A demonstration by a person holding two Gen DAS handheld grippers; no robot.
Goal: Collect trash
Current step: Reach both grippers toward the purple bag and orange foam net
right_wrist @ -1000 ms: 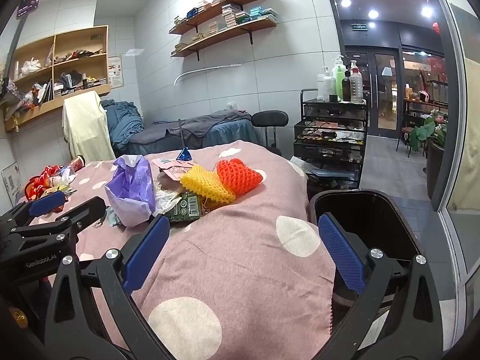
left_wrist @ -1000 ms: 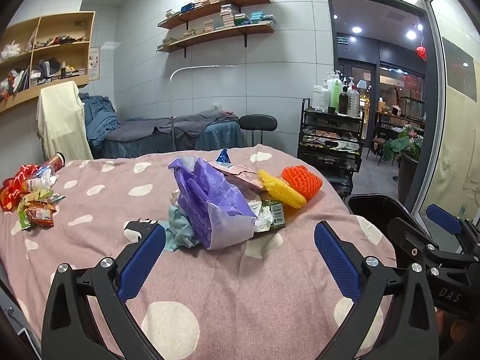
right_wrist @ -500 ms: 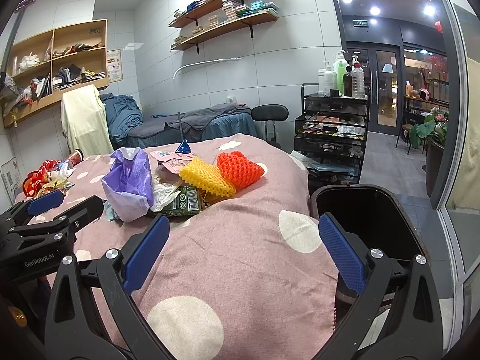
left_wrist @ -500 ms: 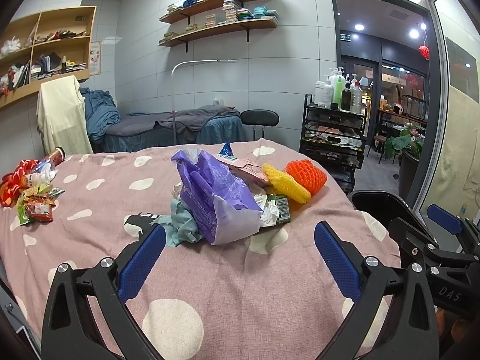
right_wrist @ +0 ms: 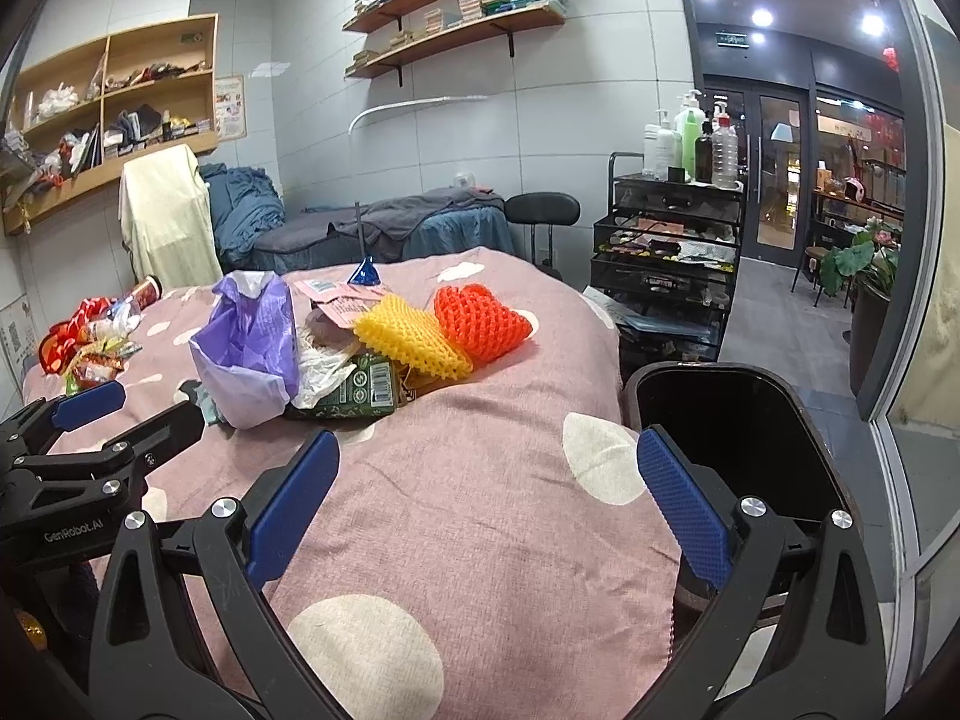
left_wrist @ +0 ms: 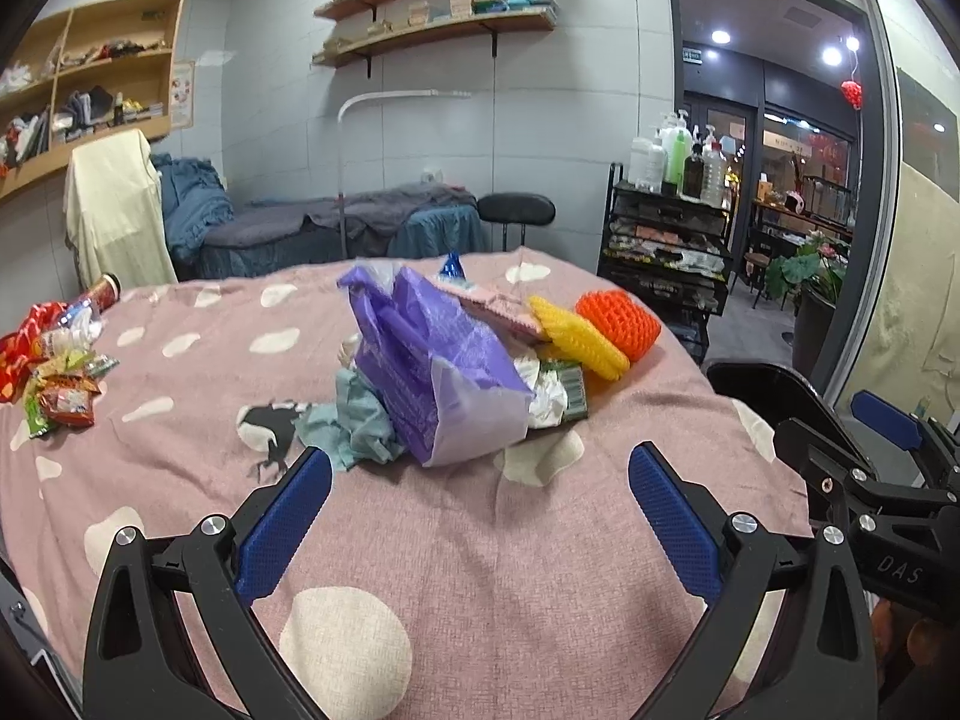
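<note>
Nothing looks collected: both grippers, left (left_wrist: 480, 504) and right (right_wrist: 489, 492), gape empty near the trash pile (left_wrist: 456, 360), bin (right_wrist: 738, 414) at right.

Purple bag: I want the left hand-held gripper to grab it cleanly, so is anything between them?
Nothing visible. Only bare spotted bedspread lies between the open left hand-held gripper and the purple bag. Crumpled teal paper sits against the bag's left side.
</note>
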